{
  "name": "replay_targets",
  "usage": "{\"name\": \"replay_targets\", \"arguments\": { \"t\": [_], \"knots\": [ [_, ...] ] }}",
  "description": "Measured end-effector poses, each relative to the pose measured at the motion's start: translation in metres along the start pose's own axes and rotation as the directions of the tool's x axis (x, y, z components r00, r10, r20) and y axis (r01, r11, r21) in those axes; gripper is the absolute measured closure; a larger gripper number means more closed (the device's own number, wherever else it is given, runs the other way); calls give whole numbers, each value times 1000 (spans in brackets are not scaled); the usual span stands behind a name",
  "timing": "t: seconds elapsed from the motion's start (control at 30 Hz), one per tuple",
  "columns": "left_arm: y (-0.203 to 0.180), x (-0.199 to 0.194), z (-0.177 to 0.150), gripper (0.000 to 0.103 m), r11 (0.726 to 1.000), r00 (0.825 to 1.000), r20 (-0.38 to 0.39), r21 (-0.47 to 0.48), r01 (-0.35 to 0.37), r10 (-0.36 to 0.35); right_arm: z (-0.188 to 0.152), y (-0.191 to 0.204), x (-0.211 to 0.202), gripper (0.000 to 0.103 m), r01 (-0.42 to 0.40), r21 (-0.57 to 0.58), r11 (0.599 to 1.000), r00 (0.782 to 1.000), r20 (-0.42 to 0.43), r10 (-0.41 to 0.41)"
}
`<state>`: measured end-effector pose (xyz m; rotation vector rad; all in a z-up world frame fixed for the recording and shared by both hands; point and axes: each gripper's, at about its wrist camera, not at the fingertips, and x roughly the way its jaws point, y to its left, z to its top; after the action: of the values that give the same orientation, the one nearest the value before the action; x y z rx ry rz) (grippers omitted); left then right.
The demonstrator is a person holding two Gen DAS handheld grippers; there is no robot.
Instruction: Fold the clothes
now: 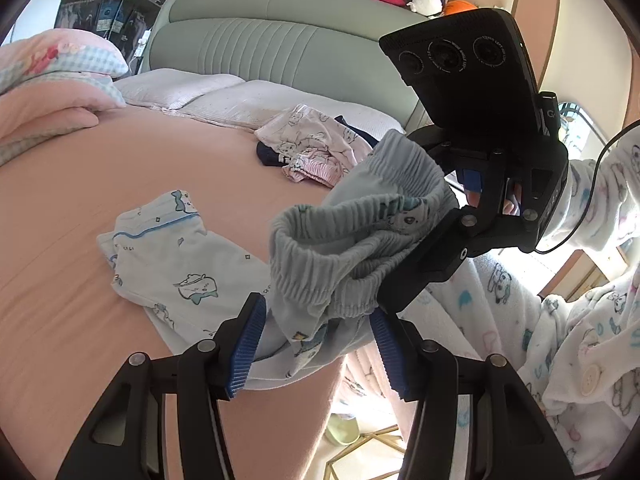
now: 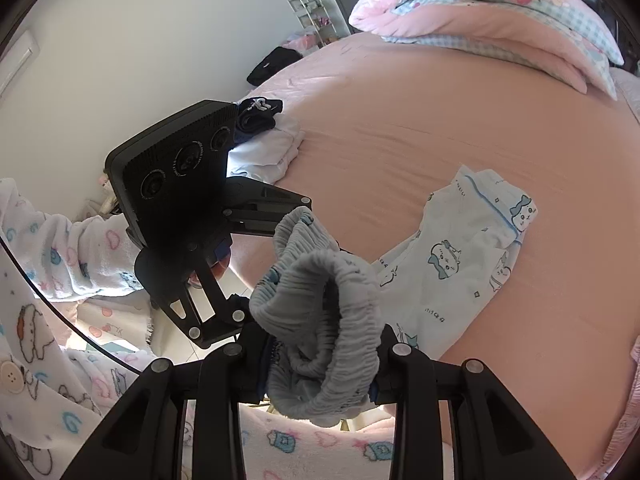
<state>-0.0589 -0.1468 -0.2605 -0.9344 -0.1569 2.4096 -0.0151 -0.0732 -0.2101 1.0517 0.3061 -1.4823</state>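
Closest to us, the right hand-held gripper [image 2: 320, 376] is clamped on the gathered elastic waistband of the pale blue printed trousers [image 2: 320, 320], which keeps that end lifted off the bed [image 2: 400, 120]. The left hand-held gripper [image 1: 320, 344] stands half spread with the cloth between its blue pads [image 1: 248, 348], not pressed; we judge it is letting go to take a new hold. Beyond both, the trouser legs trail flat across the pink sheet, ready for smoothing. Farther off, a pink patterned garment [image 1: 312, 140] waits.
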Motion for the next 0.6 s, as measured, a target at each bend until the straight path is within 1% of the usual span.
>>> {"name": "replay_targets", "arguments": {
  "t": [0.07, 0.17, 0.23, 0.3, 0.37, 0.43, 0.53, 0.6],
  "knots": [
    [1, 2, -1, 52, 1000, 1000, -2, 12, 24, -24, 2, -4, -3, 70, 7, 4, 1000, 1000, 6, -7],
    [2, 0, -1, 52, 1000, 1000, 2, 14, 18, -18, 5, -8, -7, 70, 14, 6, 1000, 1000, 14, -14],
    [5, -3, -1, 52, 999, 999, 12, -4, 38, -38, 6, -10, -10, 70, 16, 6, 1000, 1000, 19, -17],
    [5, -7, -2, 47, 998, 997, 23, -5, 68, -68, 5, -14, -13, 70, 17, 10, 1000, 1000, 21, -17],
    [2, -6, -2, 44, 999, 999, 13, 19, 38, -38, 6, -17, -13, 70, 21, 20, 1000, 1000, 23, -21],
    [1, 0, -1, 44, 1000, 1000, -15, 31, 8, -7, 7, -20, -13, 70, 22, 28, 999, 999, 26, -23],
    [1, 9, 2, 44, 999, 999, -32, 31, -21, 22, 10, -18, -15, 70, 19, 12, 1000, 999, 28, -20],
    [0, 13, 5, 44, 999, 999, -39, 41, -26, 28, 11, -16, -16, 70, 26, -2, 1000, 999, 24, -26]
  ]
}}
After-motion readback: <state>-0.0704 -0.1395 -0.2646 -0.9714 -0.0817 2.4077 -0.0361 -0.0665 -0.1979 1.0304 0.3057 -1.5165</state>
